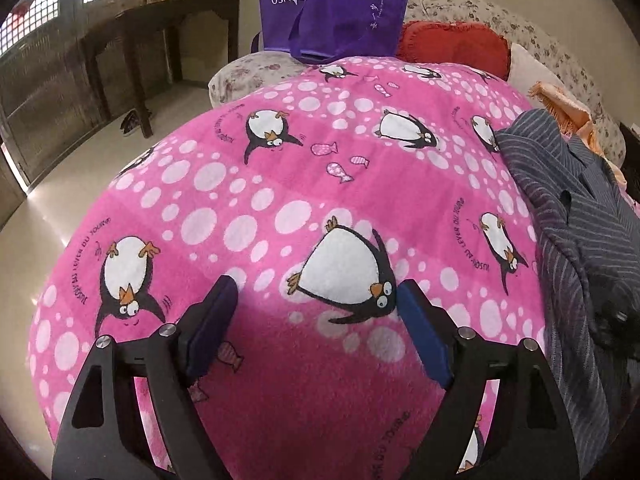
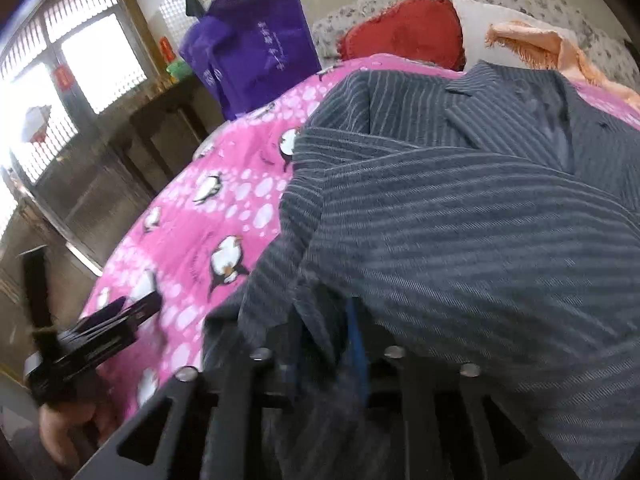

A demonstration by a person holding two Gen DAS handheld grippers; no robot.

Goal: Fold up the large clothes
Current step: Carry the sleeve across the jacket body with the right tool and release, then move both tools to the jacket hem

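A grey striped jacket (image 2: pixel 460 220) lies crumpled on a pink penguin-print blanket (image 2: pixel 200 240), collar toward the far side. Its near edge drapes over my right gripper (image 2: pixel 332 344), and cloth hangs between the jaws. One blue pad (image 2: pixel 358 344) shows; the fingertips are hidden, so the grip is unclear. My left gripper (image 1: pixel 318 286) hovers wide open over the bare blanket (image 1: pixel 280 168), with nothing between its fingers. The jacket (image 1: pixel 580 220) sits to its right. In the right wrist view the left gripper (image 2: pixel 88 300) appears at far left, held by a hand.
A purple tote bag (image 1: pixel 332 4) stands at the blanket's far edge, beside a red cushion (image 1: pixel 452 44) and an orange fringed cloth (image 2: pixel 532 44). A floral sofa back (image 1: pixel 540 40) runs behind them. A dark wooden table (image 1: pixel 160 28) and tiled floor lie to the left.
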